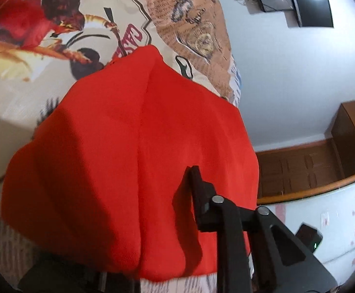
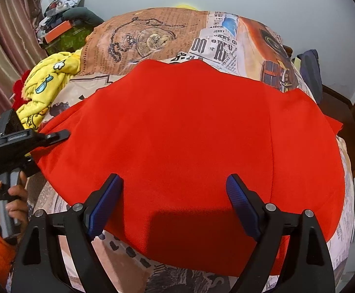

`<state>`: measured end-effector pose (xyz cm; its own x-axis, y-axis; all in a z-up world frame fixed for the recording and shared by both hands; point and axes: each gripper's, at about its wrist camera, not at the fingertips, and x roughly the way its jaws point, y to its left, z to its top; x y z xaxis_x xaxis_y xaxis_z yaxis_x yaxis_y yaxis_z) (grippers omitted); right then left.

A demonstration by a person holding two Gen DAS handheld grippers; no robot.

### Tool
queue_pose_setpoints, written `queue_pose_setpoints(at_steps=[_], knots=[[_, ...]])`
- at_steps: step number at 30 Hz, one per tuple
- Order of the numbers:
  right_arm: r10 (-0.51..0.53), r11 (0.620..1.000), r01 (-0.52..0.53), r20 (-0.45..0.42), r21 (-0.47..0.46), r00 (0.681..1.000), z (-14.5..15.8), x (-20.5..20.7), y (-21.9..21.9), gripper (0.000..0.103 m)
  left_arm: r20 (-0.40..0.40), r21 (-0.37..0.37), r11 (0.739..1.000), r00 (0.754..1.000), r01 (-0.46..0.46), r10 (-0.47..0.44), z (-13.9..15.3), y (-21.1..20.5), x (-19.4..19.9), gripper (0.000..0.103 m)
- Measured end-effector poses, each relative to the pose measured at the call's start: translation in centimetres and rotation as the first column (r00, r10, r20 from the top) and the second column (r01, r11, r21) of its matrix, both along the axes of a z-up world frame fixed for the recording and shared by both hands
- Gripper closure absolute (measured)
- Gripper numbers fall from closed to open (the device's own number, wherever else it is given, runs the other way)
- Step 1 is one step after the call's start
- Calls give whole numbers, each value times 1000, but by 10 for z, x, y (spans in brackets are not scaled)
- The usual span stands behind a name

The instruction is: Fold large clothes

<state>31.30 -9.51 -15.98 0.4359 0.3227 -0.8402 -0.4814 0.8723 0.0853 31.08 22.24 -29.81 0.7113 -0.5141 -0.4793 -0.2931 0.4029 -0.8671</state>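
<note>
Red fleece garment [image 2: 189, 134], large and soft, lies spread flat on the bed with the printed newspaper-pattern sheet [image 2: 153, 36], its near hem just under my right tongs [image 2: 175, 195]. Those stand wide, both blue pads [image 2: 243, 205] over the cloth and gripping nothing. My left tongs [image 2: 60, 134] sit at the garment's left edge, drawn in narrow; from either view I cannot tell whether cloth is actually pinched between them.

My worry is a one-sided lift: if the left side has caught only a thin lip of fleece, it could slip free mid-fold and leave a skewed crease. Closing the right side too deep may gather two layers.

A crumpled yellow cartoon-print cloth [image 2: 48, 88] lies just beside the left edge and could get caught up. Clutter [image 2: 60, 24] piles beyond it, near the striped curtain [image 2: 4, 48].
</note>
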Motion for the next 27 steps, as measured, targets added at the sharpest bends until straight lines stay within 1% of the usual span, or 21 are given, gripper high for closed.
queue_pose_setpoints(at_steps=[1, 3, 4, 5, 6, 8, 9, 11, 14, 17, 19, 21, 22, 24, 27], knots=[[-4, 1000, 4, -6, 0, 1000, 1, 0, 0, 17, -9, 19, 1000, 1000, -8, 8, 2, 0, 2, 87], [-5, 1000, 5, -21, 3, 1000, 2, 2, 0, 17, -28, 85, 996, 999, -14, 16, 9, -4, 11, 90], [-6, 1000, 6, -33, 4, 999, 4, 3, 0, 17, -44, 148, 989, 999, -19, 26, 18, -7, 14, 91], [-8, 1000, 8, -44, 2, 999, 6, 3, 0, 17, -56, 193, 981, 998, -22, 33, 26, -8, 17, 92], [-10, 1000, 10, -50, -3, 999, 8, 3, 0, 17, -56, 214, 976, 998, -24, 37, 31, -9, 18, 93], [-12, 1000, 11, -46, -17, 999, 12, 3, -1, 17, 1, 253, 966, 999, -50, 51, 56, -9, 11, 94], [-10, 1000, 9, -39, -26, 999, 15, 2, 0, 17, 36, 268, 961, 998, -66, 58, 69, -7, 4, 96], [-1, 999, 0, -20, -47, 1000, 22, 1, 3, 17, 99, 312, 945, 992, -101, 74, 96, -5, -9, 98], [22, 998, -22, 5, -58, 1000, 32, -1, 12, 17, 193, 388, 906, 976, -167, 97, 136, 1, -30, 100], [50, 997, -49, 26, -54, 998, 39, -2, 28, 17, 257, 431, 878, 961, -206, 99, 164, 4, -46, 100], [80, 996, -78, 37, -52, 996, 41, -3, 44, 17, 284, 499, 834, 954, -237, 101, 179, 1, -60, 100], [116, 992, -114, 49, -52, 992, 41, -5, 62, 17, 309, 544, 796, 945, -267, 106, 189, 0, -68, 101], [130, 990, -128, 53, -54, 990, 40, -6, 69, 17, 317, 552, 785, 942, -281, 114, 191, 1, -72, 101], [158, 986, -154, 57, -66, 986, 36, -7, 85, 17, 317, 558, 775, 939, -298, 132, 190, 6, -76, 101], [190, 979, -187, 29, -78, 981, 22, -6, 103, 17, 293, 598, 743, 945, -301, 148, 181, 9, -80, 101]])
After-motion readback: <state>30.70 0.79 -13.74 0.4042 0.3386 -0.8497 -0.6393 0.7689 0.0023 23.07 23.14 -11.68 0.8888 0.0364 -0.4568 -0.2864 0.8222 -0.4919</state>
